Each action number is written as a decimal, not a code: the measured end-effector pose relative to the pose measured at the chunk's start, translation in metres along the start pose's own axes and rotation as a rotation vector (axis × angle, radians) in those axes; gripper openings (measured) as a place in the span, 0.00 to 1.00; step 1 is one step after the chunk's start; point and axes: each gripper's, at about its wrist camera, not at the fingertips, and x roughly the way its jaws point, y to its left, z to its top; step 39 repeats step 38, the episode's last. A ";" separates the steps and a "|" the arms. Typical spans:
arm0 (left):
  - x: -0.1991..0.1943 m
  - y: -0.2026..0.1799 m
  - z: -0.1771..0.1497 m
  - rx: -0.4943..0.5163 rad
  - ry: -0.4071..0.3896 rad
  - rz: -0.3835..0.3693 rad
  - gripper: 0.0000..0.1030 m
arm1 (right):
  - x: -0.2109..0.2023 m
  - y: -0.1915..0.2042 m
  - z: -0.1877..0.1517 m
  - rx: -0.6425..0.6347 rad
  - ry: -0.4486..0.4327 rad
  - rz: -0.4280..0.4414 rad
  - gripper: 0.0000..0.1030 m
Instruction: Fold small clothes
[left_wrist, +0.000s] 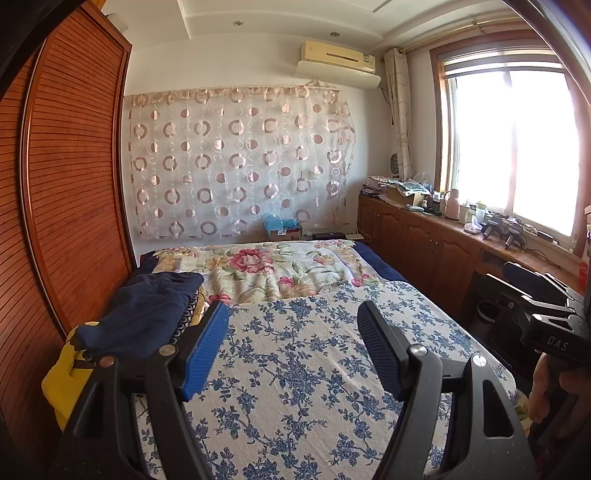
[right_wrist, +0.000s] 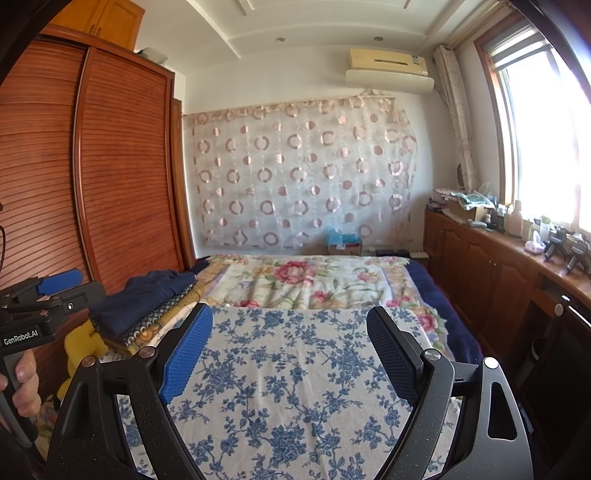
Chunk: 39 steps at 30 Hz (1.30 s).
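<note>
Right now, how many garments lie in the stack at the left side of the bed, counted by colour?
Navy blue: 1
Dark with ring pattern: 1
Yellow: 1
Total: 3 visible; any more layers hidden in the stack cannot be told.

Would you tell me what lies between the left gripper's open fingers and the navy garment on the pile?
Nothing: the navy garment sits just past the left gripper's left finger, above the blue-flowered cloth; the left wrist view shows this.
</note>
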 end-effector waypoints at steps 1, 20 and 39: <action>0.001 0.000 -0.001 0.000 0.001 0.000 0.70 | 0.000 0.000 0.001 -0.001 -0.001 -0.002 0.85; -0.003 -0.002 0.004 0.002 -0.003 -0.004 0.71 | -0.002 -0.002 0.004 0.002 -0.001 0.001 0.85; -0.005 -0.003 0.005 0.001 -0.005 -0.003 0.71 | 0.000 -0.003 0.004 0.003 -0.007 -0.001 0.85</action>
